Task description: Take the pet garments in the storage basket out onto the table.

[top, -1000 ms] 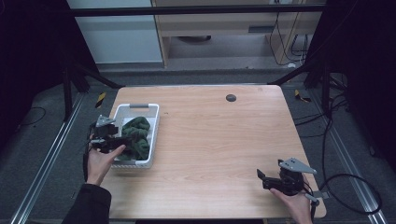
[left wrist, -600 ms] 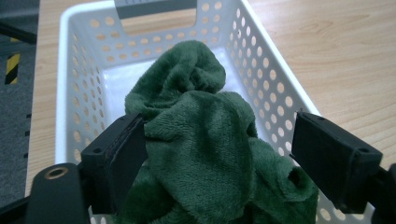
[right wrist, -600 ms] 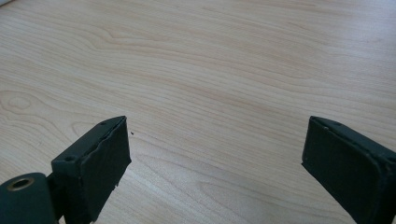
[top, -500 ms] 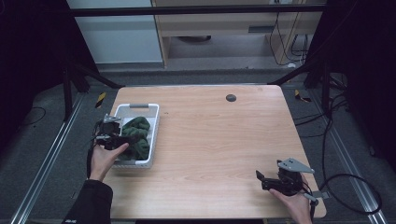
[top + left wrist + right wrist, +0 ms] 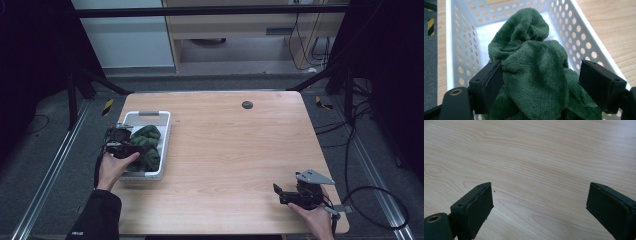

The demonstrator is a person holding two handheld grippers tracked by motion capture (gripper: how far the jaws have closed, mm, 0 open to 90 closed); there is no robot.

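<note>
Left gripper view: the left claw [image 5: 541,82] stands wide open around the green towel [image 5: 534,75], which lies heaped inside the white basket [image 5: 584,37] at the desk's [image 5: 240,150] left side; one jaw touches the cloth, nothing is gripped yet. I judge the grasp and lift remain. Against the earlier frames, this claw has moved in over the basket. The right claw [image 5: 539,207] rests open and empty above bare wood

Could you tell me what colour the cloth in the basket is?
Dark green cloth, best seen in the left gripper view.
</note>
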